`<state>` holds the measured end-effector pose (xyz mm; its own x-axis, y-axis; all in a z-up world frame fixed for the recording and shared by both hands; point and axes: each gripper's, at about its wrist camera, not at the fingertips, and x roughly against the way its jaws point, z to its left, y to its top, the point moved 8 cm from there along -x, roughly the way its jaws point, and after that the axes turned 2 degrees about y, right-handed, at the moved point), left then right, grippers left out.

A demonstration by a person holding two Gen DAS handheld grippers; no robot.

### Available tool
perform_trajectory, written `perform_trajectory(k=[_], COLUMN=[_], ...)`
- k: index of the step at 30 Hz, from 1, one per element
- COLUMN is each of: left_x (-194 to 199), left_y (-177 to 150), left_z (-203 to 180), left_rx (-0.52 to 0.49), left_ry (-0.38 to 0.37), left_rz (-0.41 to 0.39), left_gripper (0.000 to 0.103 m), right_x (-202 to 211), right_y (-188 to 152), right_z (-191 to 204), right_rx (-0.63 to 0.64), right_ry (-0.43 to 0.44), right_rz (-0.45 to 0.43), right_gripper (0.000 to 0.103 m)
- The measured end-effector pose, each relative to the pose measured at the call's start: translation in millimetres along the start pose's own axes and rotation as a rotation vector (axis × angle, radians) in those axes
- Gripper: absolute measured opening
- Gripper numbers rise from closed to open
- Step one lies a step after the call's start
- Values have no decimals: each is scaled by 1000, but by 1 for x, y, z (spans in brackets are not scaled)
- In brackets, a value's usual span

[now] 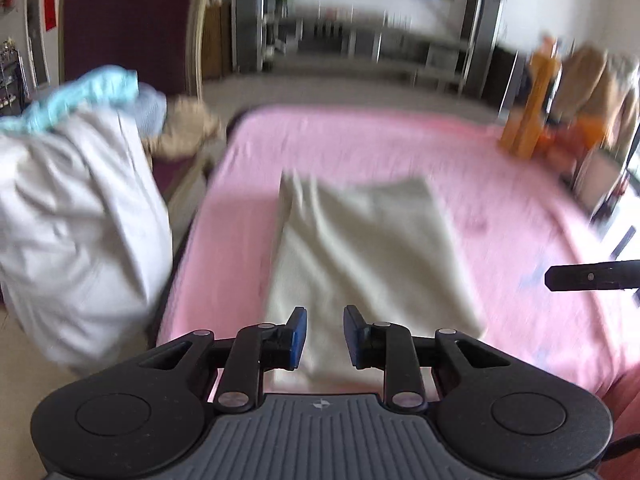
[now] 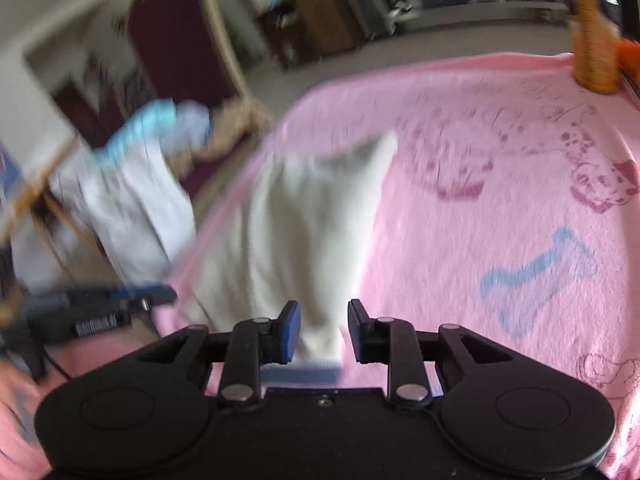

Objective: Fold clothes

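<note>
Left gripper (image 1: 325, 334) and right gripper (image 2: 324, 330) over near edge of cream garment (image 1: 360, 248), jaws narrowly parted, gripping nothing. Garment flat on pink blanket (image 1: 500, 200), likely laid out for folding.

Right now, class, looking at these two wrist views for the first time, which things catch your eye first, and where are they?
The pink blanket, printed with spotted dogs and a blue bone, fills most of both views. A pale folded cloth lies on it, straight ahead of the left gripper and the right gripper, whose jaws stand apart. Beside the blanket's left edge sits a heap of white and light-blue laundry.
</note>
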<state>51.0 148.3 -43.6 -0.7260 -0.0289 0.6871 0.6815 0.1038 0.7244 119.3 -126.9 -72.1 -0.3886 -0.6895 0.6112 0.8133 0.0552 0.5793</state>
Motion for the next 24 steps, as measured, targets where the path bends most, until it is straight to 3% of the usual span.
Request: perform_trajectory(k=[3, 5, 7, 10, 11, 12, 13, 15, 18, 21, 23, 24], left_x=[9, 14, 3, -45, -68, -88, -104, -133, -144, -167, -166, -166], left_y=[36, 60, 75, 72, 65, 60, 53, 41, 47, 38, 40, 41], left_z=[-7, -12, -19, -21, -18, -13, -10, -6, -14, -7, 1, 5], left_rx=[30, 49, 50, 45, 58, 74, 98, 144, 123, 111, 163, 189], left_ry=[-54, -88, -103, -61, -40, -22, -17, -12, -32, 89, 96, 99], left_rz=[-78, -122, -125, -41, 17, 69, 112, 193, 174, 239, 232, 227], left_gripper=[25, 26, 27, 28, 27, 18, 14, 9, 10, 16, 14, 13], right_x=[17, 25, 22, -4, -16, -31, -47, -79, -121, -156, -172, -176], right_y=[37, 62, 85, 105, 110, 109, 106, 98, 85, 77, 75, 74], right_z=[9, 18, 22, 14, 9, 0, -11, -32, -36, -33, -54, -66], right_rx=[-76, -69, -41, 21, 42, 38, 25, -63, -158, -152, -209, -274], right_ry=[104, 122, 126, 83, 60, 42, 25, 64, 217, 242, 200, 212], right_rz=[-66, -106, -136, -164, -169, -162, -151, -98, -3, 103, 103, 90], right_gripper=[31, 36, 46, 48, 44, 38, 26, 21, 21, 20, 0, 0])
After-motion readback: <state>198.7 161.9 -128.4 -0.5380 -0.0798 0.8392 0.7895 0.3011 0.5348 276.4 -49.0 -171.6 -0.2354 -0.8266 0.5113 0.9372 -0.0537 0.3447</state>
